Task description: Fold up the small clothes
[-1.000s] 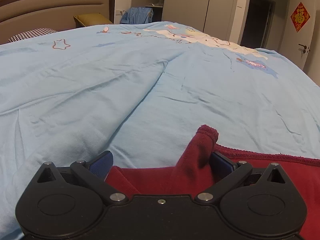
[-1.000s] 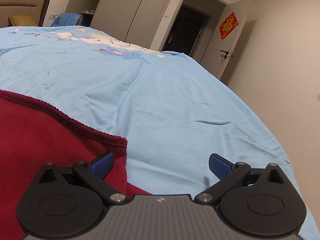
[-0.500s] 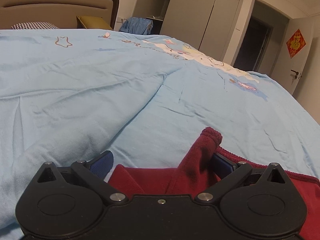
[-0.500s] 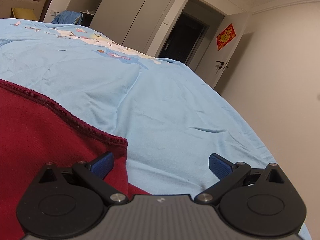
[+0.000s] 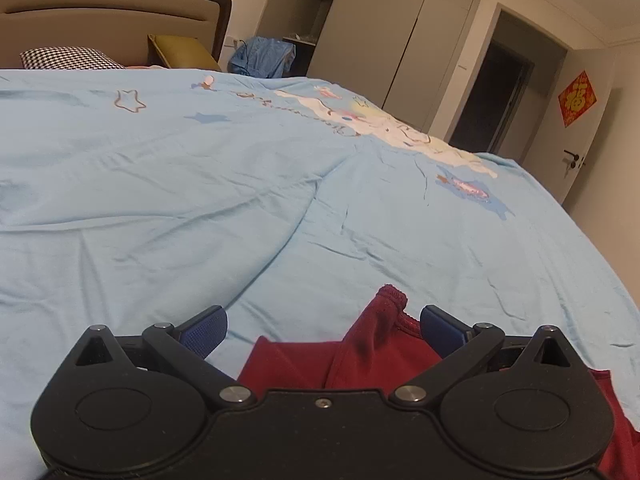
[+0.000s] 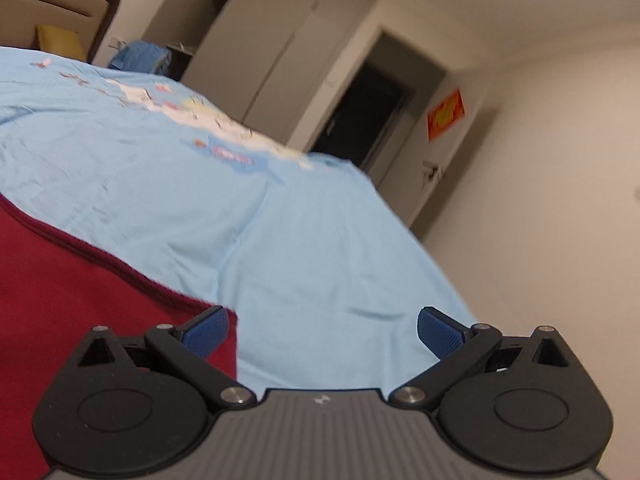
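Observation:
A dark red garment (image 5: 304, 364) lies on the light blue bedspread (image 5: 200, 200). In the left wrist view one raised corner of it (image 5: 386, 312) stands up between the fingers, close to the right blue pad (image 5: 438, 330). My left gripper (image 5: 322, 326) is open, with the cloth lying between its jaws. In the right wrist view the red garment (image 6: 80, 288) fills the lower left, its hemmed corner at the left blue pad (image 6: 206, 332). My right gripper (image 6: 322, 330) is open and holds nothing.
The bed has a brown headboard (image 5: 120, 12), a checkered pillow (image 5: 68, 58) and a yellow cushion (image 5: 180, 50) at the far end. A blue bundle (image 5: 262, 56), grey wardrobes (image 5: 400, 40) and a dark doorway (image 5: 492, 96) stand beyond. The bed's right edge (image 6: 420, 248) drops off near the wall.
Both grippers have tilted up and drawn back, so more of the room shows. The red cloth sits lower in the left view. The right view is blurred from motion.

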The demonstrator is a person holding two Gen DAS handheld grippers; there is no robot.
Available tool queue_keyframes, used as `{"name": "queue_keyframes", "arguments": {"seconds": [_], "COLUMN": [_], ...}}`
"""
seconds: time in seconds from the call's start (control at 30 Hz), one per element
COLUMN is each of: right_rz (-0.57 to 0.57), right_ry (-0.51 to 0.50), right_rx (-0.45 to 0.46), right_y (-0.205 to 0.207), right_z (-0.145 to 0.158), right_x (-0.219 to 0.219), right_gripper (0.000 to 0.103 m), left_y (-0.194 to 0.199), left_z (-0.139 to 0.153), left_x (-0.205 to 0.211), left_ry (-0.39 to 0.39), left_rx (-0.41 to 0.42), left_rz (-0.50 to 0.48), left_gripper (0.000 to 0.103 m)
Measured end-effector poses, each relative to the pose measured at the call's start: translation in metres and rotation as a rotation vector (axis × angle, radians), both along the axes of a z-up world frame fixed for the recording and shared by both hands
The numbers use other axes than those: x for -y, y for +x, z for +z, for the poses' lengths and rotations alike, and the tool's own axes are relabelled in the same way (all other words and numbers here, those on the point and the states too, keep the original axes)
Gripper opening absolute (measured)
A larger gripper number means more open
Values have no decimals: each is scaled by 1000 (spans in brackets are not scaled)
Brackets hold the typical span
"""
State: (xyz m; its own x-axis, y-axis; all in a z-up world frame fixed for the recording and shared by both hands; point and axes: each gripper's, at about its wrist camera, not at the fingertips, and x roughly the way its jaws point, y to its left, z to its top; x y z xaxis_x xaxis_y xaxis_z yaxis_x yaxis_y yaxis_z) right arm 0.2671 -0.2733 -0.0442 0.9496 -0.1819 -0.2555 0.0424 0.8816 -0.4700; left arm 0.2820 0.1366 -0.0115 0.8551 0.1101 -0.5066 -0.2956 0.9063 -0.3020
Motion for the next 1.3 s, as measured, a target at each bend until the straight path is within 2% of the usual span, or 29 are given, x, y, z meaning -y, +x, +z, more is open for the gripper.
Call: {"name": "queue_keyframes", "arguments": {"seconds": [0.07,0.17,0.3,0.47,0.6,0.73,0.93,1.13,1.3], "right_rz": [47,150,267,357,336,287,270,262,249], "right_ry": [2,39,66,109,104,132,180,209,322], "right_rx": [27,22,1,16,1,-43,-94,-88,-39], "right_y": [-20,-49,-83,-120,-134,-142,-153,-160,-166], "right_z": [10,16,7,-3,-11,-21,-36,-50,-68], "right_x": [-13,-33,-63,-90,-97,-90,-74,-71,-63], "right_gripper": [103,103,103,103,103,103,103,103,103], "left_y": [-19,-48,-79,-113,-132,-148,-147,-142,-139], "left_z": [4,6,2,-5,-14,-27,-46,-52,-55], "left_x": [0,-3,-7,-3,3,14,23,28,25], "left_ry": [0,-20,-51,-25,-54,-116,-182,-223,-296], "left_rx": [12,23,1,-25,-55,-57,-118,-129,-109], "left_rz": [9,26,36,19,-12,-43,-61,-101,-106], "left_gripper": [102,102,102,102,102,102,102,102,102]}}
